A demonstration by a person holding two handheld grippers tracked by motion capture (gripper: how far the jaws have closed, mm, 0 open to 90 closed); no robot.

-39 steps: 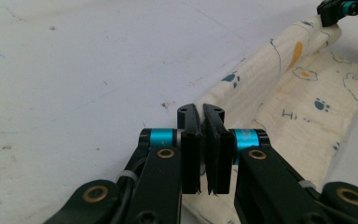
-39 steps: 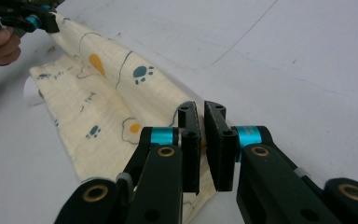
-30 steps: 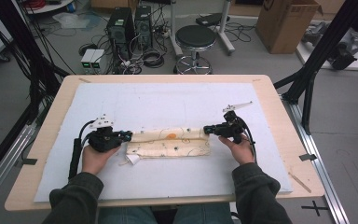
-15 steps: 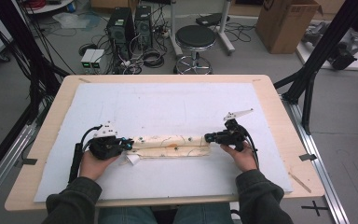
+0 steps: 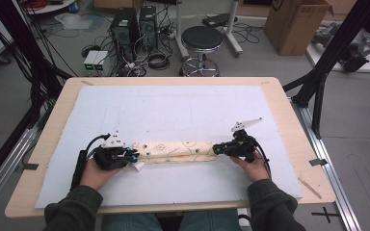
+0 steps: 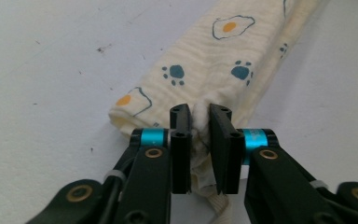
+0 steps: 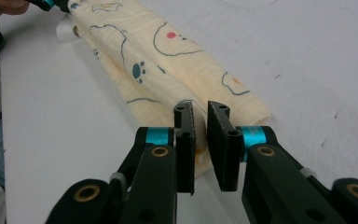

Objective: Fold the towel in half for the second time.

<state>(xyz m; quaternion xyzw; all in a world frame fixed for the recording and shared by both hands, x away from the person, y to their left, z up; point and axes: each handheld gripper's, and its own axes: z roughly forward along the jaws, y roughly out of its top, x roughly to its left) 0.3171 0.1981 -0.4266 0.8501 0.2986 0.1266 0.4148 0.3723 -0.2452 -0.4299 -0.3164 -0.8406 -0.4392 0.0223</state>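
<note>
In the high view, a long folded cloth (image 5: 176, 151), cream with small printed figures, lies across the near part of the white mat (image 5: 173, 110) that covers the wooden table (image 5: 289, 120). The left gripper (image 5: 134, 155) meets the cloth's left end and the right gripper (image 5: 216, 149) meets its right end, each held in a hand that comes up from the bottom edge; a small white tag sticks out under the cloth just beside the left gripper. A black stool (image 5: 201, 39) and a cardboard box (image 5: 296, 24) stand on the floor beyond the table. In the left gripper view, the left gripper (image 6: 200, 116) has its jaws a narrow gap apart, having just been opening, and a bunched fold of the cloth (image 6: 214, 60) sits between them, touching both pads; the fried-egg and paw prints run away from the jaws up to the right. In the right gripper view, the right gripper (image 7: 200, 112) has also just been opening: its jaws stand slightly spread, with the corner of the cloth (image 7: 168, 60) lying under and between them, and the gap itself looks free of fabric. The cloth stretches away toward the upper left, where the far hand (image 7: 2, 7) is at its other end.
</note>
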